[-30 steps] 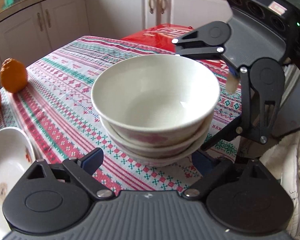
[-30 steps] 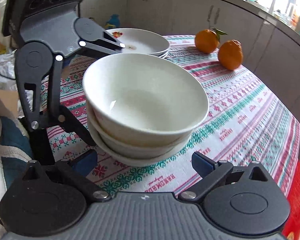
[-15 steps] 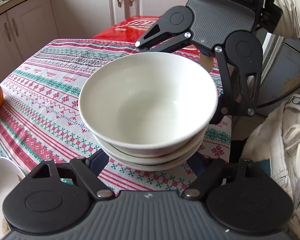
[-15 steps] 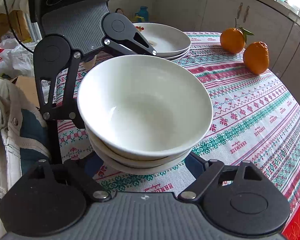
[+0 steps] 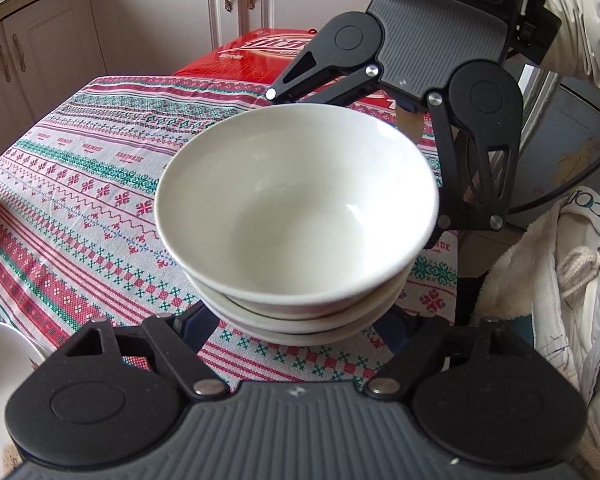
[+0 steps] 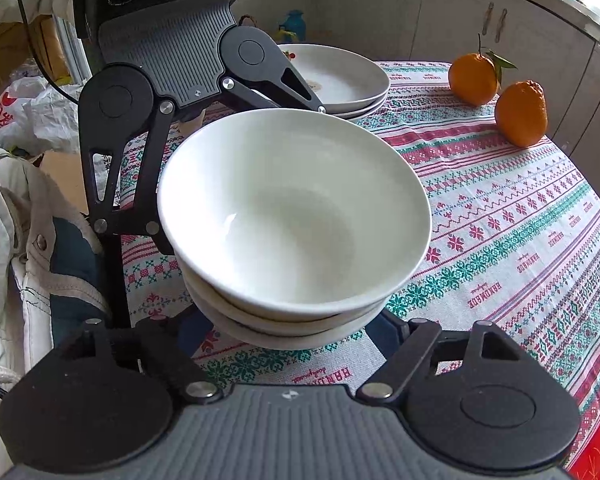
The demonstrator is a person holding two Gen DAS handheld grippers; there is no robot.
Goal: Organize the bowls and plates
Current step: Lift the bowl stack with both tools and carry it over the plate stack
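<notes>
Both jaws having just been closing, the left hand-held gripper (image 5: 296, 324) and right hand-held gripper (image 6: 290, 330) clamp the stack of bowls (image 5: 296, 220) from opposite sides, plates (image 6: 340, 76) at 12 o'clock on the surface (image 6: 520, 232).

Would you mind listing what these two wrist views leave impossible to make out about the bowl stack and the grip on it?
- Left gripper pads: left wrist view, hidden under the bowl stack; contact unclear.
- Right gripper pads: right wrist view, likewise hidden.
- Lower bowls: only rims show, nested under the top bowl.
- Plate stack: right wrist view, partly behind the left gripper; count unclear.
</notes>
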